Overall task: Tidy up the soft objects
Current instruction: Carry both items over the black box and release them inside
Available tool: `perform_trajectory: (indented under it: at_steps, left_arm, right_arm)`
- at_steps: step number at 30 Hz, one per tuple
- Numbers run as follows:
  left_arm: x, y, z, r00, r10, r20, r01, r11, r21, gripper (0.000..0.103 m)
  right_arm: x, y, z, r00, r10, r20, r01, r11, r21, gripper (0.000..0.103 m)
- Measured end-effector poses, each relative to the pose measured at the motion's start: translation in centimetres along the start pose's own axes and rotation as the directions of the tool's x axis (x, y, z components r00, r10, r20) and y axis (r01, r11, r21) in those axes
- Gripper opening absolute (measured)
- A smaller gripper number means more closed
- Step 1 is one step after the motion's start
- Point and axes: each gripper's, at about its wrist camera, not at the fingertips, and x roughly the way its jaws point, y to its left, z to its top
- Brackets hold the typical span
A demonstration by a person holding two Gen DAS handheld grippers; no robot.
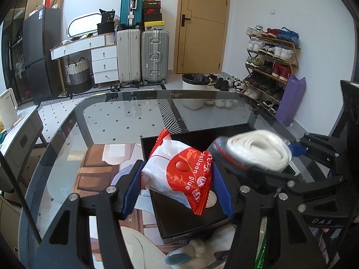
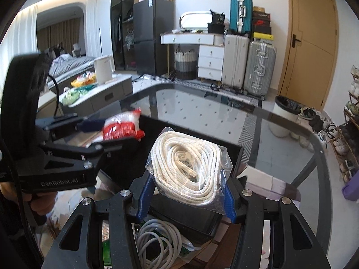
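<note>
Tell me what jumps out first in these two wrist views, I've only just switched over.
The left gripper is clamped on a red and white balloon glue packet, held above a black tray on the glass table. Beside it, the right gripper grips a bagged coil of white rope over the same tray. Behind them stand suitcases and a crowded shoe rack.
</note>
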Motion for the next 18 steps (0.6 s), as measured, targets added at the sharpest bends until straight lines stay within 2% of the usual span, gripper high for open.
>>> perform_trajectory:
  at_steps: [9, 14, 18]
  left_arm:
    - [-0.1, -0.5, 0.1, 1.000, 0.003, -0.003, -0.003, 1.000, 0.017, 0.060]
    - [-0.1, -0.6, 0.1, 1.000, 0.001, -0.005, -0.001, 1.000, 0.021, 0.061]
    - [-0.3, -0.7, 0.0, 1.000, 0.000, -0.008, 0.000, 0.999, 0.035, 0.061]
  right_arm:
    - [0.4, 0.1, -0.1, 0.998, 0.011, -0.057, -0.008, 0.999, 0.050, 0.052]
    - [0.3, 0.6, 0.0, 0.993, 0.059, -0.104, -0.050, 0.995, 0.089, 0.052]
    - [0.0, 0.6, -0.4, 0.994, 0.051, -0.096, -0.042, 0.995, 0.095, 0.053]
